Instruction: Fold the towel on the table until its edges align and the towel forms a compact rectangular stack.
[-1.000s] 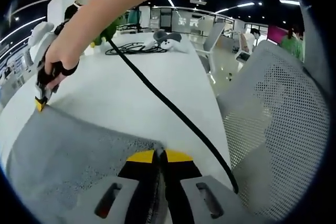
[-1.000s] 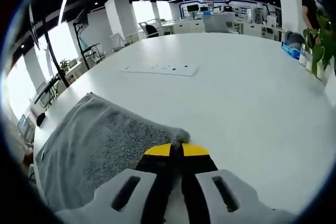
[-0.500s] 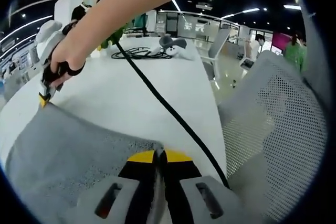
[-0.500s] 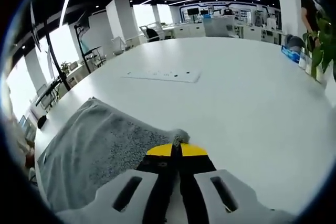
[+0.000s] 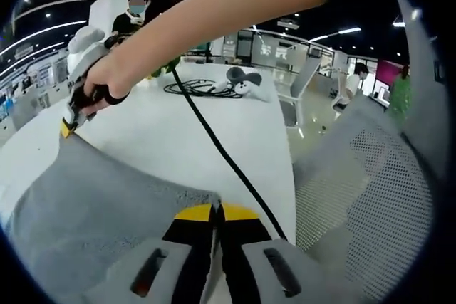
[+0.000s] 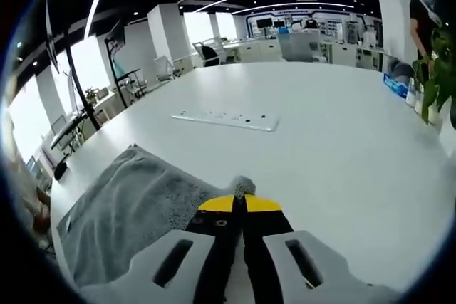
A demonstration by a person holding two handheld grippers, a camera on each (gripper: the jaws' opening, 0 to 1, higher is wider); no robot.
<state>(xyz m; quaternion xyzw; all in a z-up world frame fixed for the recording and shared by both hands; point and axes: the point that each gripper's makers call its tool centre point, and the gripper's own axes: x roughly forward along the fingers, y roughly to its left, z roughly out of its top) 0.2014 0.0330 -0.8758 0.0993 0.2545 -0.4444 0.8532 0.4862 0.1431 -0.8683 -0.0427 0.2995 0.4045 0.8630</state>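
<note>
On the white table point(image 6: 342, 133) a grey towel point(image 5: 92, 204) stretches between the grippers, one corner pinched by the left gripper point(image 5: 216, 208), another by the right gripper point(image 6: 239, 203), edge raised between them

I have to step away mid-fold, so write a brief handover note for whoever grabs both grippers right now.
Left gripper: shut on one corner of the grey towel.
Right gripper: shut on another corner of the towel; it appears in the left gripper view at, held by the person's hand.
Towel: both pinched corners are raised off the white table, the rest draping toward the near table edge.
Done: both corners gripped and lifted.
Left: carry them across to the opposite edge, align, release, then fold again into a compact rectangle.
Mind the black cable trailing across the table.
</note>
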